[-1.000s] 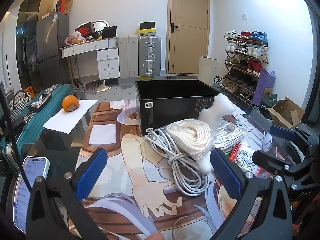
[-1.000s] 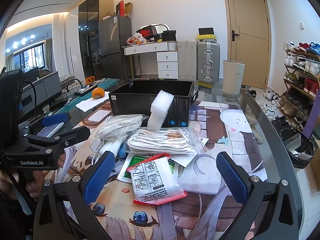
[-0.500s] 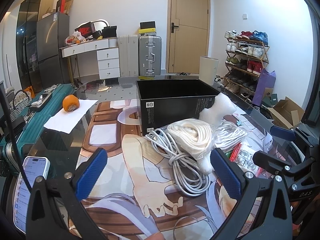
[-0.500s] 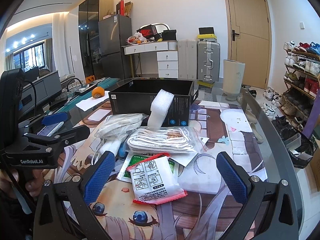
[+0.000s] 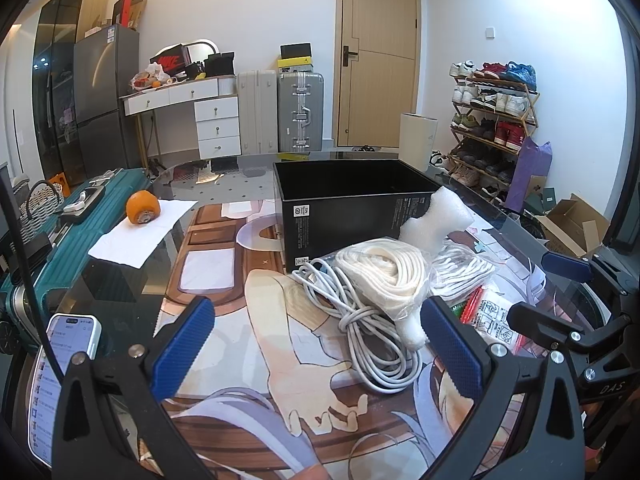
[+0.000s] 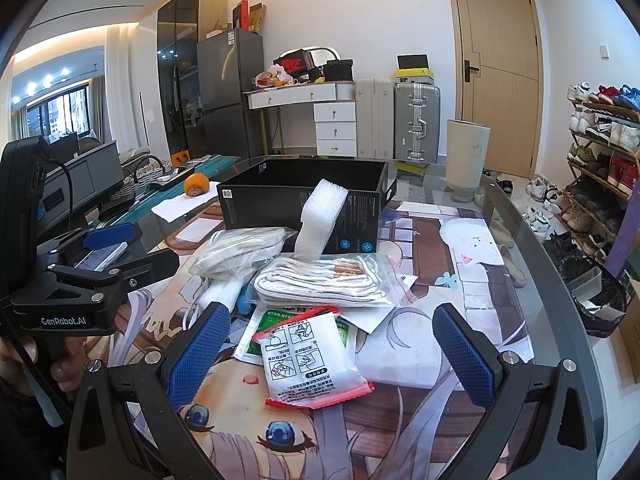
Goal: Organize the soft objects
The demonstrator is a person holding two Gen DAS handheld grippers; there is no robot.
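An open black box stands on the glass table. Before it lies a heap of soft things: a bagged coil of white rope, a grey-white cable bundle, a white foam block leaning on the box, a zip bag of white cords, and a red-edged white packet. My left gripper is open just short of the cable bundle. My right gripper is open around the packet, not touching it.
An orange sits on white paper at the far left. A phone lies by the left edge, beside a teal suitcase. A shoe rack and a bin stand right of the table.
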